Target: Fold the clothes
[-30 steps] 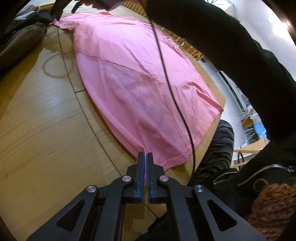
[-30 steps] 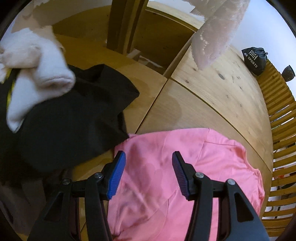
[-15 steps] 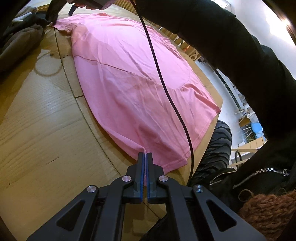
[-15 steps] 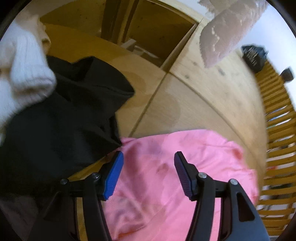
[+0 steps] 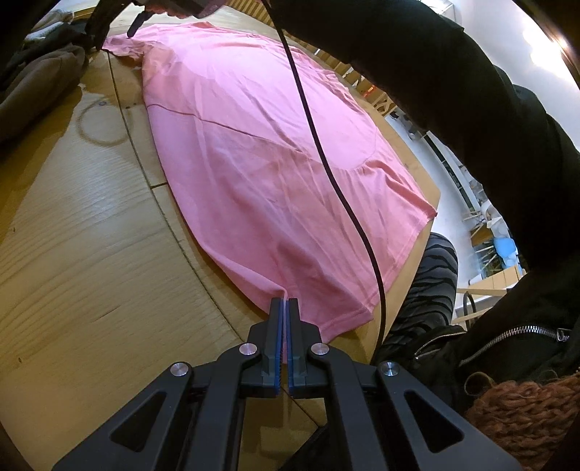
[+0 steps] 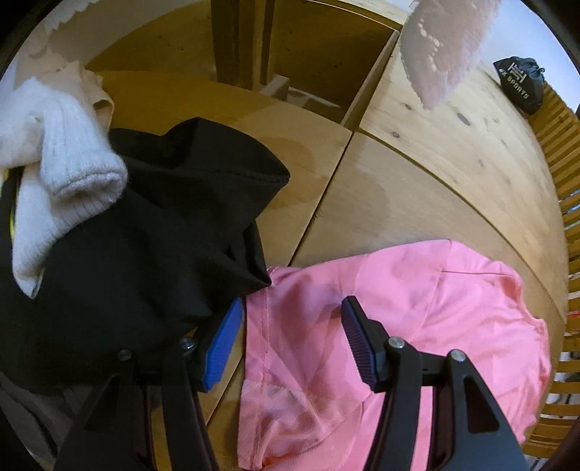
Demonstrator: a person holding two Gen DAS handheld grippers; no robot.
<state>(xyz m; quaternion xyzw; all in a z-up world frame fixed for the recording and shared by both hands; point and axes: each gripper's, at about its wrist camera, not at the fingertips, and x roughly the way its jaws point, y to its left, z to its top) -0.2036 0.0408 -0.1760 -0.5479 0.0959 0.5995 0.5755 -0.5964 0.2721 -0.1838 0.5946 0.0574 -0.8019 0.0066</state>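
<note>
A pink T-shirt point(image 5: 261, 152) lies spread flat on the wooden table point(image 5: 72, 253). My left gripper point(image 5: 284, 302) is shut on the shirt's bottom hem, near the table's front edge. My right gripper point(image 6: 290, 308) is open, its jaws standing over the pink sleeve point(image 6: 362, 290) at the shirt's far end, with cloth between the pads but no grip. The right gripper also shows at the top of the left wrist view point(image 5: 119, 32), over that sleeve.
A pile of black point(image 6: 145, 235) and white point(image 6: 54, 174) clothes lies just left of the sleeve, touching my right gripper's left finger. A grey-brown garment point(image 5: 36, 83) lies at the far left. A black cable point(image 5: 326, 163) hangs over the shirt. Slatted wooden rail point(image 6: 558, 163) at right.
My right gripper has come lower and closer to the pink sleeve, staying open. My left gripper has stayed shut on the hem and lifted it slightly.
</note>
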